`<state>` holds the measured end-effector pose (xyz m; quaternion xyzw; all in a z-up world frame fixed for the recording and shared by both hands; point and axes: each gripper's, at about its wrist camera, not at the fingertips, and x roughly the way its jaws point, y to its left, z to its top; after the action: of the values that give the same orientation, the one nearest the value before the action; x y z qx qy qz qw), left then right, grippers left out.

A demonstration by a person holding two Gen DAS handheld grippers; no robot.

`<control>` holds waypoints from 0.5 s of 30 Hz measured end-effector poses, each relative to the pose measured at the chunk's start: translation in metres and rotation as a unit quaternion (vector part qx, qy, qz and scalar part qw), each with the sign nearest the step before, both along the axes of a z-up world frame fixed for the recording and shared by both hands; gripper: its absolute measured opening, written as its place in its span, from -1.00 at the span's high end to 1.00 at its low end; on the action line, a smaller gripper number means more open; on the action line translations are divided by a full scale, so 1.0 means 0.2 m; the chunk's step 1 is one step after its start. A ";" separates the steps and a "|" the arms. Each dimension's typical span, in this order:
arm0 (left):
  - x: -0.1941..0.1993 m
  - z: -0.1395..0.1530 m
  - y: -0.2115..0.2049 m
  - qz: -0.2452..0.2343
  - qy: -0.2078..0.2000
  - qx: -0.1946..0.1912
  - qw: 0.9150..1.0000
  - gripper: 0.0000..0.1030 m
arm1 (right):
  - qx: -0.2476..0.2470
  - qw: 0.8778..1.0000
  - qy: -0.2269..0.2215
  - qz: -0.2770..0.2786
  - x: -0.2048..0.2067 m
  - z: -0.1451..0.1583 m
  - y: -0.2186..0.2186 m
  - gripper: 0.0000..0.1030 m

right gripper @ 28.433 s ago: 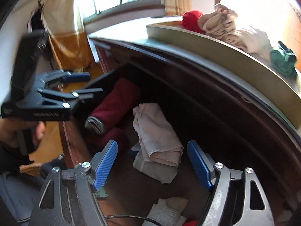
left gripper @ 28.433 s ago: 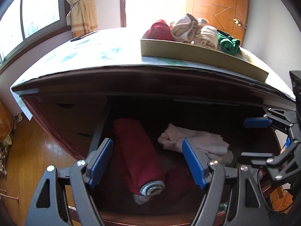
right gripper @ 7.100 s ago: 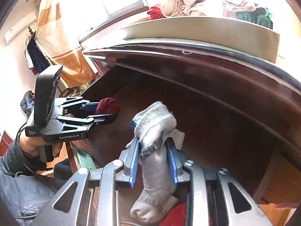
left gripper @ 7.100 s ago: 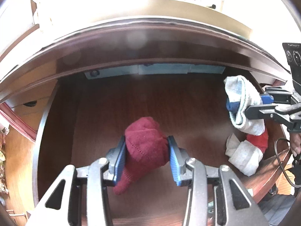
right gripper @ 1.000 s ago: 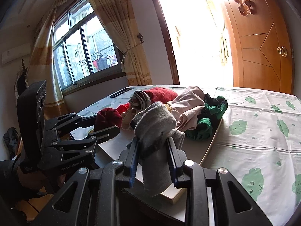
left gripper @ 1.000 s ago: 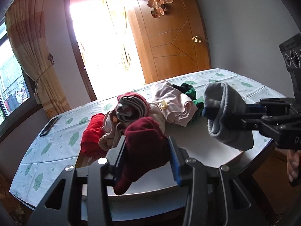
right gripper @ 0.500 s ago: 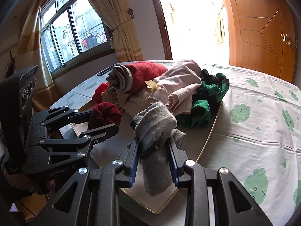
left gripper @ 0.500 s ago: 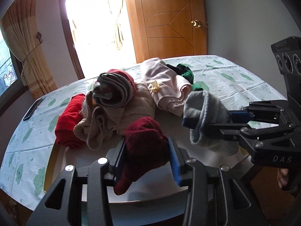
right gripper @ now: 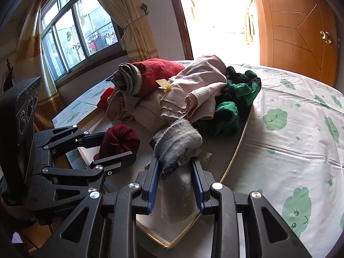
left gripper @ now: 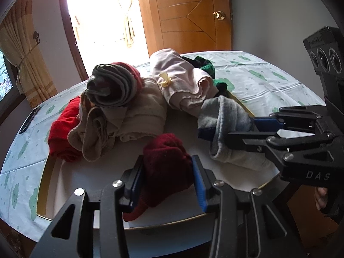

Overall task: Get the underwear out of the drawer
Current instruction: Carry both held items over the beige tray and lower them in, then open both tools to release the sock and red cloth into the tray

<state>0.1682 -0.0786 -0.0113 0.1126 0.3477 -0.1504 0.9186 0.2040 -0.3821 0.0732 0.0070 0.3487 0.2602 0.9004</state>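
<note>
My left gripper (left gripper: pixel 166 164) is shut on a dark red knitted garment (left gripper: pixel 165 159) that hangs just above the white floor of a gold-rimmed tray (left gripper: pixel 43 182). My right gripper (right gripper: pixel 174 164) is shut on a grey sock (right gripper: pixel 178 144) over the tray's (right gripper: pixel 243 137) near corner. In the left wrist view the right gripper (left gripper: pixel 215 130) enters from the right with the grey sock (left gripper: pixel 223 118). In the right wrist view the left gripper (right gripper: pixel 117 146) shows at the left with the dark red garment (right gripper: pixel 120 138). A pile of clothes (left gripper: pixel 133 107) fills the tray's far half.
The pile (right gripper: pixel 182 90) holds red, beige, pink and green pieces. The tray lies on a tablecloth with green clouds (right gripper: pixel 290 150). A dark remote (left gripper: pixel 29 120) lies at the table's far left. A wooden door (left gripper: pixel 189 17) and curtained windows stand behind.
Both grippers have sunk toward the tray and tipped downward, so the pile looks nearer and larger. Each keeps hold of its garment.
</note>
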 end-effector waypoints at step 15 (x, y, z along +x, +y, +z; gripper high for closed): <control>-0.02 -0.03 0.00 -0.003 0.001 -0.004 1.000 0.12 | 0.000 1.000 -0.005 0.004 -0.02 -0.01 0.01 0.20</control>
<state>0.1649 -0.0796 -0.0164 0.1100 0.3475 -0.1541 0.9184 0.1991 -0.3800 0.0712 0.0039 0.3444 0.2639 0.9009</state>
